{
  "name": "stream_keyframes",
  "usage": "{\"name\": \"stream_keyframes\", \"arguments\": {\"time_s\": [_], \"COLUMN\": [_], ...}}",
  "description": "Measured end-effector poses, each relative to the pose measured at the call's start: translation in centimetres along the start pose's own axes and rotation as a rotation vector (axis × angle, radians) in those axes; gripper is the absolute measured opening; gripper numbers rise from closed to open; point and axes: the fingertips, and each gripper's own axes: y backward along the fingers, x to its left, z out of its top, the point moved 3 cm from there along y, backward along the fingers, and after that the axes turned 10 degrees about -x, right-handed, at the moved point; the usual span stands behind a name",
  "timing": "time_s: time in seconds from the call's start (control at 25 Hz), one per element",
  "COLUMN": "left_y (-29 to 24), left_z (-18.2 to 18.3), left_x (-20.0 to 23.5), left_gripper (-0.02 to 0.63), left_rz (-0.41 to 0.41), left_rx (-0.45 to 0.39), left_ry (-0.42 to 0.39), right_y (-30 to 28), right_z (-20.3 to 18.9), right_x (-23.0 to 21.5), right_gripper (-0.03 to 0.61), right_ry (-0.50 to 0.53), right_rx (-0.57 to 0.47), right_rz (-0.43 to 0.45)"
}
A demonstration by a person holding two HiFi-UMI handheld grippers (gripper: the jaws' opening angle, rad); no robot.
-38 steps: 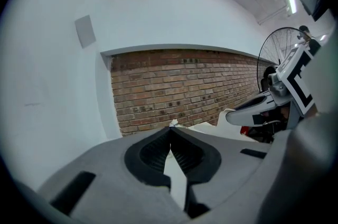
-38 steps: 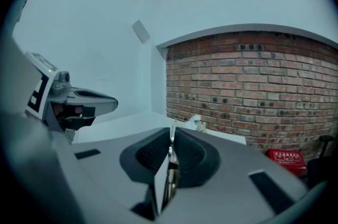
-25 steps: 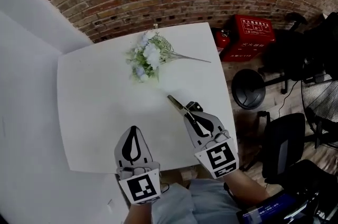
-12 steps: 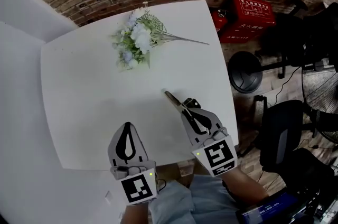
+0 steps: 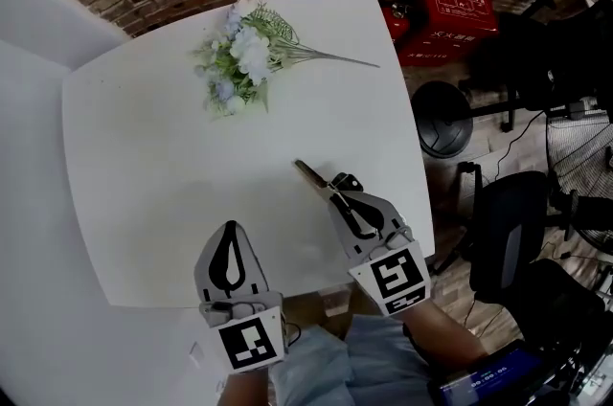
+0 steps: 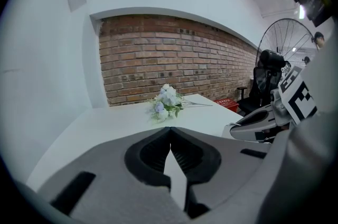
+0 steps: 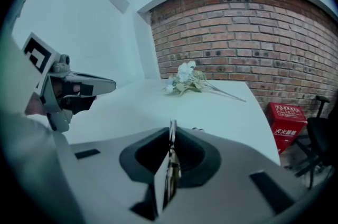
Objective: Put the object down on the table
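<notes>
Right tool (image 5: 345, 203): jaws pressed together on a thin metal object, by its look a pair of scissors (image 5: 311, 176). Blades stick out past the jaw tips toward the counter's middle; dark handle loops sit just beside the jaws. In the right gripper view the object stands edge-on between the pads, clamped flat so it cannot swing. It is low over the counter (image 5: 163, 146); whether the blade tip touches the surface, I cannot tell.

Left tool (image 5: 231, 236): jaws closed tip to tip, nothing between them. It is parked near the counter's near edge, well apart from the scissors (likely kept there to stay out of the way).

Judgement: the set-down is not yet done; the grip must be let go once the blades lie flat.

Room: bare counter ahead and to the left of the blades. The flowers (image 5: 239, 64) lie well apart, near the far edge. The right edge is near the right tool, with a red box (image 5: 450, 7) and chair (image 5: 508, 241) beyond, so release inward, not rightward.
</notes>
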Motion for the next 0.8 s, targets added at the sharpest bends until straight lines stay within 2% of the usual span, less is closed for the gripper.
{"name": "stream_keyframes", "arguments": {"time_s": [0.16, 0.52, 0.8], "left_y": [0.1, -0.4, -0.9], "left_z": [0.0, -0.2, -0.3], "left_x": [-0.1, 0.7, 0.9], "left_gripper": [0.009, 0.009, 0.009], "left_rz": [0.002, -0.004, -0.01], "left_rx": [0.024, 0.025, 0.041], "left_ry": [0.031, 0.011, 0.026], "right_y": [0.0, -0.7, -1.1], "right_z": [-0.1, -0.4, -1.1], "right_x": [-0.2, -1.5, -2.5], "right_gripper": [0.04, 0.075, 0.104], "right_ry": [0.002, -0.018, -0.041], "right_rx": [-0.001, 0.006, 0.001], "right_rz": [-0.013, -0.041, -0.06]}}
